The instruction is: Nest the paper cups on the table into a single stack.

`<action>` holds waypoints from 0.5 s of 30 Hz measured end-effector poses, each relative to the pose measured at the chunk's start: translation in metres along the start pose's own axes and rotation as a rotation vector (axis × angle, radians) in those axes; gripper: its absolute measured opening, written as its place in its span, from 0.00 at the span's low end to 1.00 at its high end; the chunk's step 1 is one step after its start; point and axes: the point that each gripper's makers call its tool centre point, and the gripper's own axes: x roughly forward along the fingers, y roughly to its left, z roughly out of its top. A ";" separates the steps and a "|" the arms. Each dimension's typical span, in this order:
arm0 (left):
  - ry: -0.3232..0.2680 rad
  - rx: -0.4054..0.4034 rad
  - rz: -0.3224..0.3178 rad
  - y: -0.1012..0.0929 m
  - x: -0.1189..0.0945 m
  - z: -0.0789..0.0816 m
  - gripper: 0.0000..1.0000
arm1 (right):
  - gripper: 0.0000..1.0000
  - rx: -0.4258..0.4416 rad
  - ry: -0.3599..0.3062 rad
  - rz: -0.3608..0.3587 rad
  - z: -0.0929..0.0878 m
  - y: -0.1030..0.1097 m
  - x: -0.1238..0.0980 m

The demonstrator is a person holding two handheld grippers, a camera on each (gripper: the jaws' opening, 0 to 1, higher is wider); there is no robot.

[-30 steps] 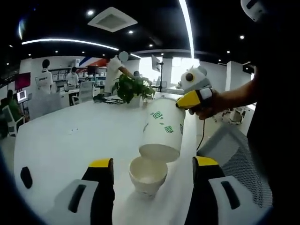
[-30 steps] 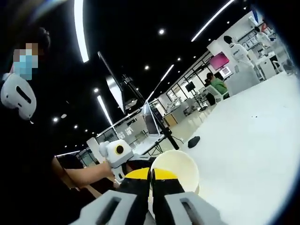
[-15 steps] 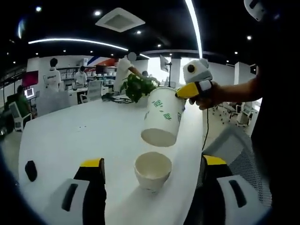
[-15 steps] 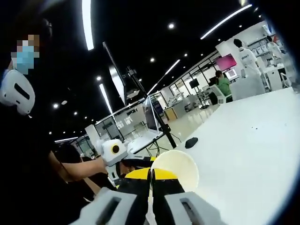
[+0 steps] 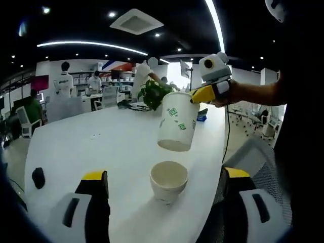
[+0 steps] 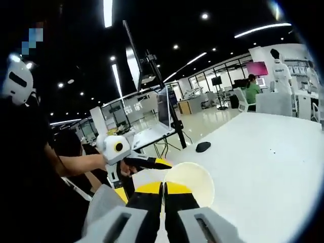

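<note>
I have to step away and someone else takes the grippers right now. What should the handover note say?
Right gripper: shut on the rim of the printed cup, held in the air above and slightly behind the plain cup.
Left gripper: open, holding nothing, jaws either side of the plain cup, not touching.
The plain cup stands upright on the table.
Done: printed cup picked up.
Left: lower it into the plain cup, then release.
</note>
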 end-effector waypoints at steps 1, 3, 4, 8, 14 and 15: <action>0.002 -0.002 0.002 0.000 0.000 -0.001 0.94 | 0.00 -0.007 0.012 -0.002 -0.001 0.000 0.001; 0.010 -0.001 0.008 0.001 -0.001 -0.002 0.95 | 0.00 -0.030 0.042 -0.005 -0.003 0.001 0.002; 0.013 0.001 0.009 0.000 -0.002 -0.003 0.96 | 0.00 -0.039 0.053 -0.005 -0.004 0.002 0.003; 0.015 -0.004 0.017 0.000 -0.004 -0.003 0.98 | 0.00 -0.065 0.100 -0.006 -0.009 0.001 0.005; 0.016 -0.008 0.029 0.000 -0.006 -0.004 0.99 | 0.00 -0.129 0.168 -0.007 -0.016 -0.003 0.006; 0.015 -0.009 0.030 0.000 -0.006 -0.004 0.99 | 0.00 -0.143 0.180 -0.007 -0.018 -0.004 0.007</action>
